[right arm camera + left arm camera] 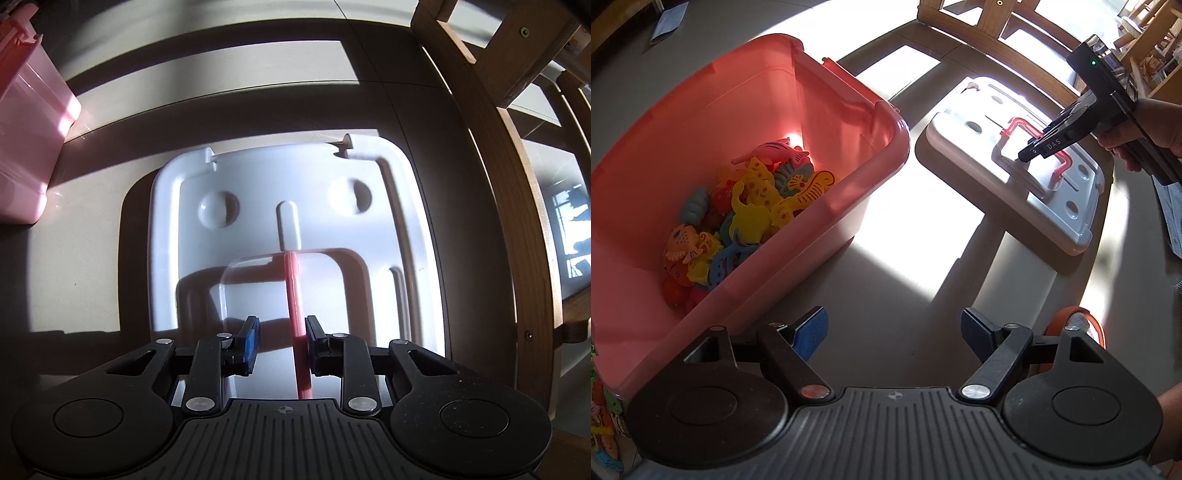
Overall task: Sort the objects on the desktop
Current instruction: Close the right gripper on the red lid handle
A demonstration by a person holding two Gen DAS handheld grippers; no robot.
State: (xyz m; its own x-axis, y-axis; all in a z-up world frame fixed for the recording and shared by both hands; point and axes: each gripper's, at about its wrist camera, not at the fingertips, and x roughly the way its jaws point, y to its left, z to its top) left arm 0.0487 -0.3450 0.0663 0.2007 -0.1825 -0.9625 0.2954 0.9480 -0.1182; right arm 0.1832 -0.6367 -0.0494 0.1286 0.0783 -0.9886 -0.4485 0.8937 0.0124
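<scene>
A pink bin point(849, 110) holds several colourful animal-shaped toys point(753, 206). Its white lid point(960, 147) lies flat on the grey table to the right, with a raised red handle point(1021, 123). My left gripper point(894, 332) is open and empty above the table beside the bin. My right gripper point(282, 339) hangs over the lid point(258, 177), open, its fingers on either side of the red handle point(293, 288); the right pad point(314, 332) is close to the handle. The right gripper also shows in the left wrist view point(1034, 149).
A wooden chair point(517, 184) stands at the table's far right edge. An orange round object point(1062, 321) lies behind my left gripper's right finger. More toys point(602, 424) lie outside the bin at the lower left. The bin's corner point(22, 129) is left of the lid.
</scene>
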